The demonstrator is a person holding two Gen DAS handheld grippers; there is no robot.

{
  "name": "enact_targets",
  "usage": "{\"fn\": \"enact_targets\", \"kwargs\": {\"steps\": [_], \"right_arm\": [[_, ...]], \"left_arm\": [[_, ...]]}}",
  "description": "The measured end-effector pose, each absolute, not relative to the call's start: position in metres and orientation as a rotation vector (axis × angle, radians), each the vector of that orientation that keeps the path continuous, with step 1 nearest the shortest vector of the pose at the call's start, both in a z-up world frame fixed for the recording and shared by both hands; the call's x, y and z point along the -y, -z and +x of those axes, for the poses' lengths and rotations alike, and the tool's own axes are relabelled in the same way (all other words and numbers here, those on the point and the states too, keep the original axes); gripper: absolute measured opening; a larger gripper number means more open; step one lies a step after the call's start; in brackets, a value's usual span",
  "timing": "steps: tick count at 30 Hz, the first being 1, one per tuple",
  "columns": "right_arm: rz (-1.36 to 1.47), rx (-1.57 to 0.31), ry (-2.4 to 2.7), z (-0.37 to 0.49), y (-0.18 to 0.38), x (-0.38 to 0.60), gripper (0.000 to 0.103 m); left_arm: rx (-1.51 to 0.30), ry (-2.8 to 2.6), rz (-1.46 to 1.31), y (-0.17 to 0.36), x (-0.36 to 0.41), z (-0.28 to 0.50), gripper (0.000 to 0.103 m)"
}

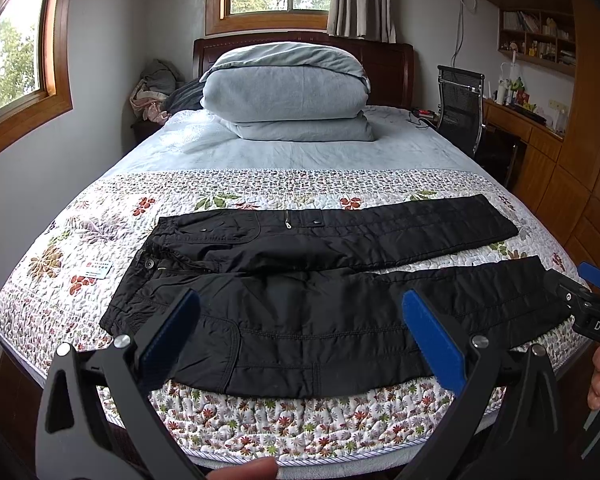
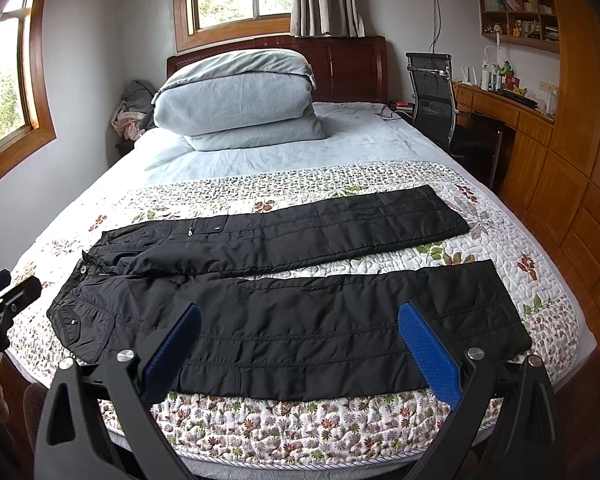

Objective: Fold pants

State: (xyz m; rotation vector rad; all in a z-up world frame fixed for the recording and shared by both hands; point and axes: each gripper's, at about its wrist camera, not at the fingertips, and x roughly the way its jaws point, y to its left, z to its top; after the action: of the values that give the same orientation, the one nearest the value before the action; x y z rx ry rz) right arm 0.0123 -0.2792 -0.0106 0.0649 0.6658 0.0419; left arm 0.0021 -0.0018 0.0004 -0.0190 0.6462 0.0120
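A: Tongs status? We've got the left gripper (image 1: pixel 300 312) spread wide, blue pads (image 1: pixel 430 332) far apart, nothing between them. It hangs above the near leg of the pants (image 1: pixel 320 320), not touching as far as we can see.

B: Same on our side. Right gripper (image 2: pixel 300 328) fully apart, holding nothing, over the near leg toward its cuff end. We also see the left one at the bed's left edge, off the waistband end.

A: Confirmed; from the left view the right gripper shows at the right edge, just beside the near cuff. Can't tell whether it touches the fabric.

B: Pants position: black, laid flat across the foot end of the bed (image 2: pixel 300 432), waistband toward the left edge, both legs running to the right edge. Legs split apart, with a strip of floral quilt (image 1: pixel 260 420) showing between them toward the cuffs.

A: Near leg sits close to the foot edge. Small card (image 1: pixel 97 269) on the quilt just left of the waistband.

B: Folded duvet (image 2: pixel 236 100) stacked at the head end, well apart from the pants. Office chair (image 2: pixel 434 92) beside the right edge.
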Motion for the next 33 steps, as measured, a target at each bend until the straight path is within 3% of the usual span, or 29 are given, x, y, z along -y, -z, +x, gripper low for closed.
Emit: {"fn": "enact_targets", "kwargs": {"steps": [33], "right_arm": [[0.061, -0.680, -0.045, 0.021, 0.018, 0.273, 0.100]], "left_arm": [[-0.652, -0.012, -0.017, 0.012, 0.004, 0.004, 0.101]]}}
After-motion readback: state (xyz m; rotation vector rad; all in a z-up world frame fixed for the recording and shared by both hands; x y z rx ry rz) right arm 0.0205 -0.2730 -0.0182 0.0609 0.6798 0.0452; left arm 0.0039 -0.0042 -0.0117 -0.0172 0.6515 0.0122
